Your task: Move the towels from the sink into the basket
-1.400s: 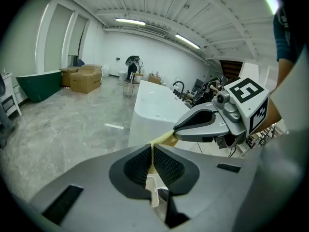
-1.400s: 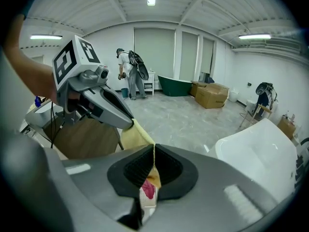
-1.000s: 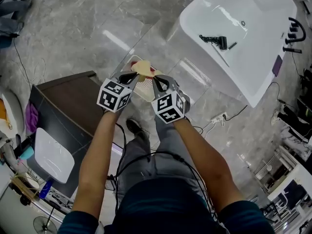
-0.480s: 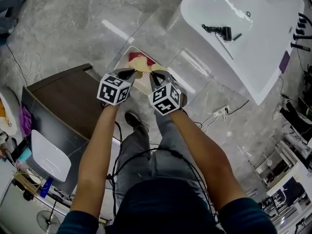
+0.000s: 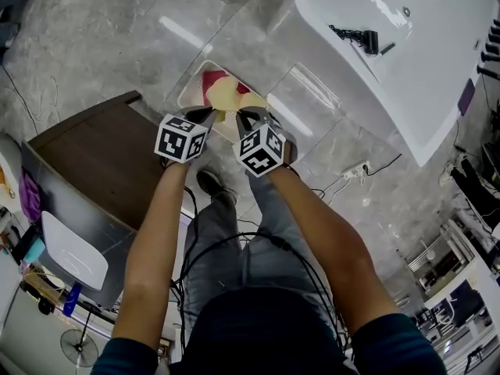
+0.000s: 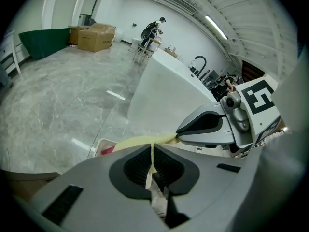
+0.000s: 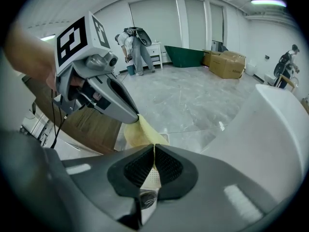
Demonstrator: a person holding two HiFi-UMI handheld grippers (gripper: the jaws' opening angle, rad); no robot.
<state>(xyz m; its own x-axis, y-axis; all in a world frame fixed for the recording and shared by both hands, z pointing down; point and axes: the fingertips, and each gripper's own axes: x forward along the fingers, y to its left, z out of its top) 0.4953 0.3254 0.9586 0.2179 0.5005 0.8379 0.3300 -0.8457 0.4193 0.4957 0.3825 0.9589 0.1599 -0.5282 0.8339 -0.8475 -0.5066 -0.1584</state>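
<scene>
Two pairs of jaws clamp shut on one yellow towel [image 5: 224, 98], the left hand-held gripper [image 5: 205, 116] and right hand-held gripper [image 5: 248, 116] holding it between them above the white basket [image 5: 190, 87], at nine o'clock from the sink [image 5: 437, 61].

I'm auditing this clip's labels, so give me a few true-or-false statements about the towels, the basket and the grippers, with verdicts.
1. The left gripper and the right gripper are both shut on the yellow towel. True.
2. A towel lies in the sink. False: only a black fitting shows in it.
3. A red towel lies in the basket. True.
4. The basket stands on top of the dark cabinet. False: it stands on the floor beside the cabinet.
</scene>
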